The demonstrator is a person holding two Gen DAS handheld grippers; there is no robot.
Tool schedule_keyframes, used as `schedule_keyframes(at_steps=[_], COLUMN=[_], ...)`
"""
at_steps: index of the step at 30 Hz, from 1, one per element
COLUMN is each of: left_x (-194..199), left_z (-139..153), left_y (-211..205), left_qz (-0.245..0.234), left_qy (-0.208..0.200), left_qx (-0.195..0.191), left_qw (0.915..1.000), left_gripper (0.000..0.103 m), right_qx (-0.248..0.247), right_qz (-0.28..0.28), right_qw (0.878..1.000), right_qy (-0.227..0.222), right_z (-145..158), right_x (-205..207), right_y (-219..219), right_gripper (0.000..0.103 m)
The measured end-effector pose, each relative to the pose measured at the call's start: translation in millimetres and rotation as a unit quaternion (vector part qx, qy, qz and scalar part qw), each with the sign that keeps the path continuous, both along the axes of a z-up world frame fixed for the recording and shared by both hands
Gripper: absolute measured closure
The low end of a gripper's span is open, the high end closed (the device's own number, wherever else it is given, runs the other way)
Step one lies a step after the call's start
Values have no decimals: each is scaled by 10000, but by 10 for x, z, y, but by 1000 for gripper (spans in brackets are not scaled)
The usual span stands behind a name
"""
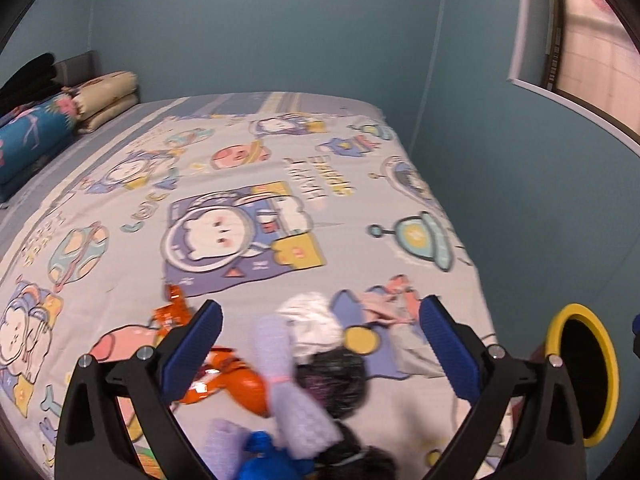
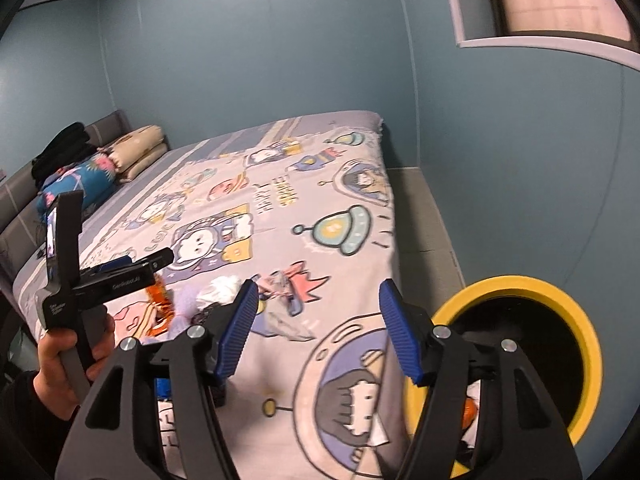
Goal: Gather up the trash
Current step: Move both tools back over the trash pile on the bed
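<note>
Trash lies in a pile on the near end of the bed: an orange wrapper (image 1: pixel 224 384), a lilac bubble-wrap roll (image 1: pixel 288 380), a white crumpled bag (image 1: pixel 316 324), a black bag (image 1: pixel 336 380) and a blue bag (image 1: pixel 264 460). My left gripper (image 1: pixel 320 344) is open above this pile, with nothing between its fingers. My right gripper (image 2: pixel 316 328) is open and empty over the bed's corner, next to the yellow-rimmed bin (image 2: pixel 532 344). The bin also shows in the left wrist view (image 1: pixel 580 368). The left gripper (image 2: pixel 132 268) shows in the right wrist view, held by a hand.
The bed has a cartoon-print sheet (image 1: pixel 248 184). Pillows (image 1: pixel 104 100) and dark clothes (image 1: pixel 28 76) lie at the headboard. Blue walls stand behind and to the right. A window (image 1: pixel 580 40) is at upper right. A strip of floor (image 2: pixel 424 220) runs beside the bed.
</note>
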State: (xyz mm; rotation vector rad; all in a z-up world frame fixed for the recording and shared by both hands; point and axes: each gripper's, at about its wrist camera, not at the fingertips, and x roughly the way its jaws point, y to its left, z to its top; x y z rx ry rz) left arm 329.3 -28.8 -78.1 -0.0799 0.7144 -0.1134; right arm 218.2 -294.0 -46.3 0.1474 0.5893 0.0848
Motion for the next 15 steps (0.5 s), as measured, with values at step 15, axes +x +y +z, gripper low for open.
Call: schedule_keyframes(at_steps=[15], left_x=[123], left_z=[-402], left_y=[852], left_qz=[820], left_qy=[337], left_qx=[249], left_qw=[9957], left_gripper=[8], right_qx=[12], right_qz=[689], right_qw=[9964], right_qy=[487], right_z=[-440], right_x=[168], right_y=[667], right_gripper=[43])
